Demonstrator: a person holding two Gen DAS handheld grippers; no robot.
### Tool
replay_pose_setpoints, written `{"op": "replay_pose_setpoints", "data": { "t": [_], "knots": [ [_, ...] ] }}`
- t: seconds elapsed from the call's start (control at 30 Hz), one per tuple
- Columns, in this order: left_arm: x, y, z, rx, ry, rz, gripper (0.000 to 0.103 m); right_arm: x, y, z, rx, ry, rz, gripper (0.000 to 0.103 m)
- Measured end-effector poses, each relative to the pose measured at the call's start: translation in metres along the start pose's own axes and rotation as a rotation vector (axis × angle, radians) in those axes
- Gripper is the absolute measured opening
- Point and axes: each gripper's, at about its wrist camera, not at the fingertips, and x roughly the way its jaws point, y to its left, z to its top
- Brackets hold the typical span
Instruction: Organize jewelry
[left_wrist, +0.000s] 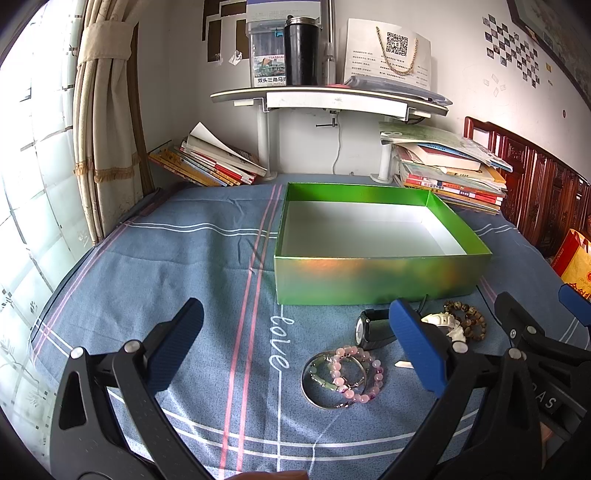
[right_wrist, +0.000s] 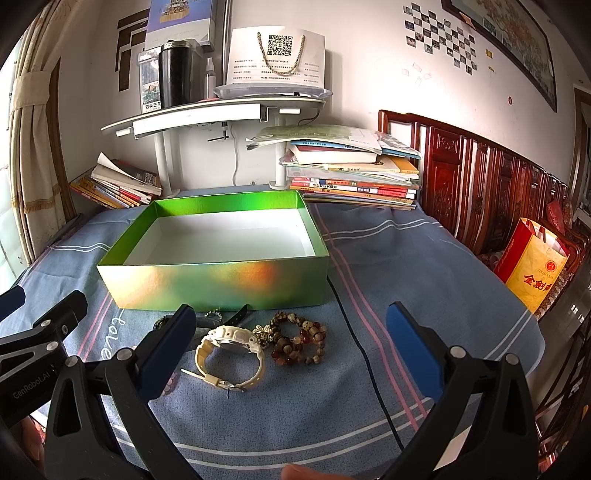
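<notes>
An open green box (left_wrist: 380, 277) (right_wrist: 221, 284) with a white inside stands on the blue cloth. In front of it lie a pink bead bracelet (left_wrist: 356, 373) over a silver bangle (left_wrist: 321, 397), a black watch (left_wrist: 371, 328), a cream watch (right_wrist: 231, 354) and brown bead bracelets (right_wrist: 299, 341) (left_wrist: 467, 319). My left gripper (left_wrist: 295, 347) is open, just left of and above the pink bracelet. My right gripper (right_wrist: 291, 350) is open, with the cream watch and brown beads between its fingers' line of sight.
Book stacks (left_wrist: 450, 173) (left_wrist: 207, 162) stand behind the box under a white shelf (left_wrist: 332, 98). A dark cable (right_wrist: 365, 354) runs across the cloth right of the beads. A wooden bed frame (right_wrist: 480, 177) and a red-yellow bag (right_wrist: 532, 266) are at the right.
</notes>
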Motion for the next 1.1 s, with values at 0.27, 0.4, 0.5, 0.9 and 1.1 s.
{"op": "replay_pose_setpoints", "data": {
  "t": [0.27, 0.4, 0.5, 0.9, 1.1],
  "knots": [
    [0.000, 0.000, 0.000, 0.000, 0.000, 0.000, 0.099, 0.000, 0.000, 0.000, 0.000, 0.000, 0.000, 0.101],
    [0.000, 0.001, -0.002, 0.001, 0.001, 0.001, 0.099, 0.000, 0.000, 0.000, -0.001, 0.001, 0.000, 0.101],
    [0.001, 0.003, -0.006, 0.002, 0.001, 0.001, 0.099, 0.001, 0.000, 0.000, -0.001, 0.001, 0.000, 0.101],
    [0.013, 0.015, -0.006, -0.007, 0.016, 0.002, 0.099, 0.015, -0.015, 0.006, -0.033, 0.021, -0.057, 0.101],
    [0.035, 0.032, -0.016, -0.002, 0.124, -0.009, 0.099, 0.055, -0.048, -0.002, -0.029, 0.204, -0.052, 0.100]
  ]
}}
